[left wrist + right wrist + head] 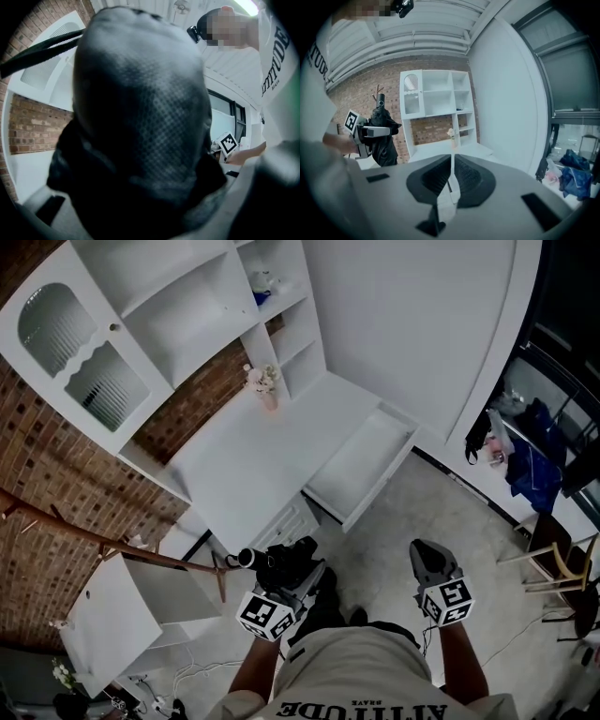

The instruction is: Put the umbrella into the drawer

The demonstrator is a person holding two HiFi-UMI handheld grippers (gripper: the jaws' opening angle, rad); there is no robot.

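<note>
Off the front edge of the white desk worktop [248, 460]: the black folded fabric umbrella [281, 561] hangs in the air above the grey concrete floor [412, 512]. It is outside the drawer, with its round handle end [246, 559] pointing left along the worktop's front.
Left gripper: the left gripper [296, 576], with its square-marker cube nearest the person, is clamped on the umbrella. In the left gripper view the dark meshed cloth [140, 122] fills the space between the jaws, which stand wide around the bundle.
Right gripper: the right gripper [427, 559] is clenched on nothing. The right gripper view shows its two black ribbed pads [433, 178] pressed together, aimed toward the worktop.
Drawer: the shallow white drawer [361, 460] stands open at the worktop's right end, well apart from the umbrella.
On the worktop: a small pink vase of flowers [266, 390] stands at the back, beside the white shelves [291, 324].
Behind the worktop: a red brick wall [37, 474].
</note>
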